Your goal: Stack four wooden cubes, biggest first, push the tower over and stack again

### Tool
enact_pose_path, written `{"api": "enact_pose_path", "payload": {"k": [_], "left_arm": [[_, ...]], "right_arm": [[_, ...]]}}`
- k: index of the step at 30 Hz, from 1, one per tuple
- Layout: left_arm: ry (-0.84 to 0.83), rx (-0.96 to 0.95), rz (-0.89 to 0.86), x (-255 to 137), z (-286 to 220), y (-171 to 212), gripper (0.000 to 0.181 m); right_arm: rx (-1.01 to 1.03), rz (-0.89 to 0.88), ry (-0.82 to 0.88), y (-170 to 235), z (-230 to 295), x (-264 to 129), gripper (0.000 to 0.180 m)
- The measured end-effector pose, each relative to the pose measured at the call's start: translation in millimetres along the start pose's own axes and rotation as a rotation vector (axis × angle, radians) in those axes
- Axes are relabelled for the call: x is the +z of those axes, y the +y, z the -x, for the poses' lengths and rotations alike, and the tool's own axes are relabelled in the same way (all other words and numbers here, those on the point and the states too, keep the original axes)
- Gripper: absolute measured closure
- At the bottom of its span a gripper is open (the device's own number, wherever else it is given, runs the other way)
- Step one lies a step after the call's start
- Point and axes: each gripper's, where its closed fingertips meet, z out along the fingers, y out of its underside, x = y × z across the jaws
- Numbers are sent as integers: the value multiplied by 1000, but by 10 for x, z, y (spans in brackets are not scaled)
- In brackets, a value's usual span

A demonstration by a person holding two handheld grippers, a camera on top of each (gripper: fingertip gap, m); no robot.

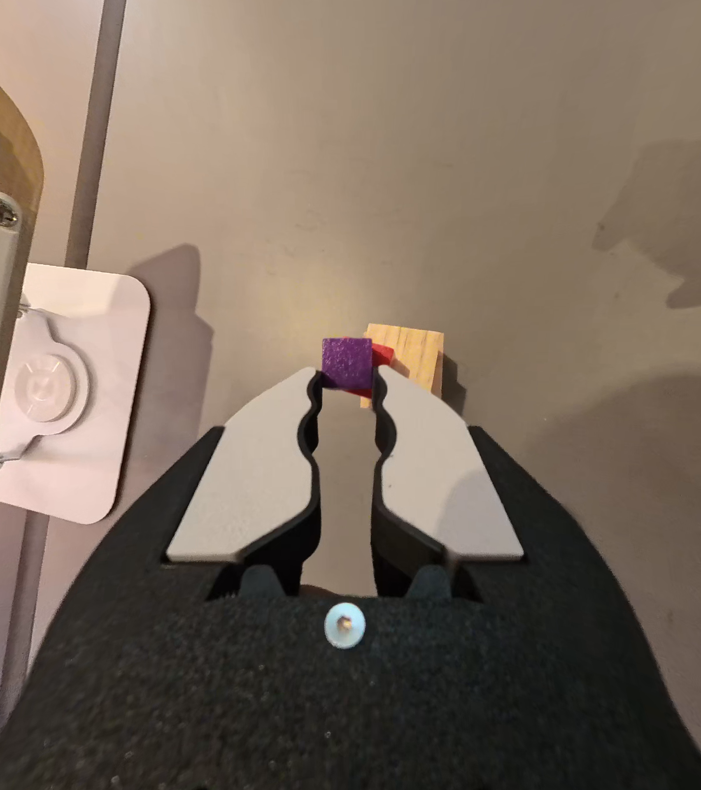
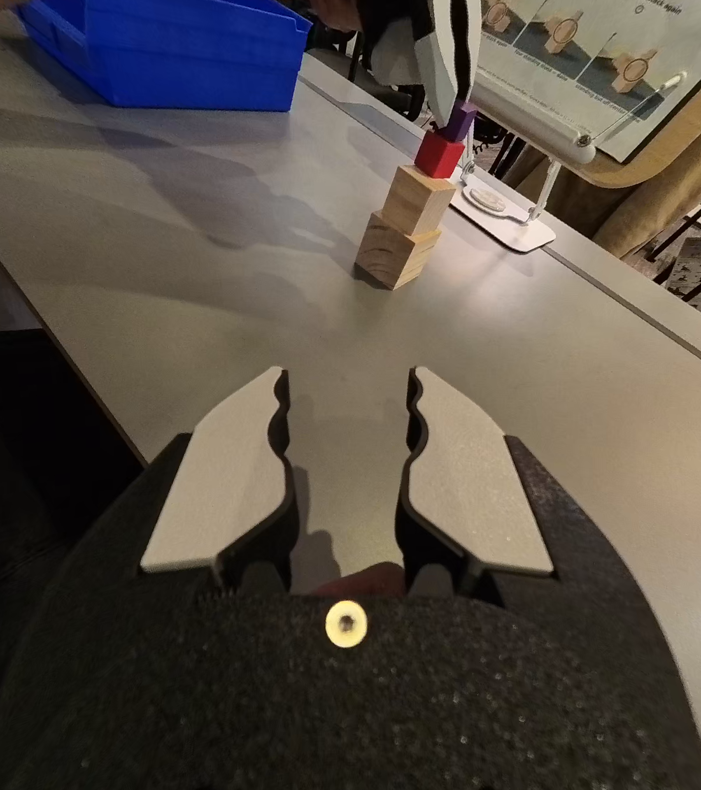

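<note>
Purple cube [image 1: 346,362], smallest of the four, sitting at the very top of the tower, pinched between the tips of the left tongs [image 1: 346,378], which come down on it from above. Directly under it the red cube [image 2: 439,159], then a pale wooden cube [image 2: 419,206], then the largest wooden cube [image 2: 395,253] on the grey desk [image 2: 211,265]. Each layer turned a little against the one beneath, corners overhanging; purple cube seated towards the far right of the red top rather than centred, as far as the right wrist view shows. Whether its underside rests fully on the red face: hard to tell.

Long axis of the tower upright, so any release best made straight up along it, without sideways drag.

Right tongs [image 2: 347,384] spread wide, holding nothing, low over the near part of the desk, well apart from the tower, which lies ahead of them and slightly right. Left tongs plainly the nearer.

Beyond: blue bin [image 2: 194,55] at far left, white stand base [image 2: 507,222] just right of the tower, instruction board [image 2: 588,64] above it.
</note>
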Motion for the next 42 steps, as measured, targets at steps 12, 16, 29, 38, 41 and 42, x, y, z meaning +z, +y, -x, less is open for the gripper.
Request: {"api": "enact_pose_path", "payload": {"k": [12,16,29,38,41,42], "left_arm": [[-90,-62,-202,-380,-153,-117,130],[-469,-353,-402,-747,-275,147,119],[-783,-669,-354,-721,-1513,1368,123],[-687,-698,-382,-649,-1596,1316,124],[-677,-694,-391,-651,-1590,1293,124],[-673,-692,-389,-644,-1592,1284,124]], "right_arm": [[6,6,8,8,-20,-3,127],[40,29,43,26,-97,-10,128],[140,110,109,55,-167,165,128],[88,129,119,-15,-114,242,129],[74,133,113,-62,-97,290,129],[66,132,113,-84,-99,314,129]]}}
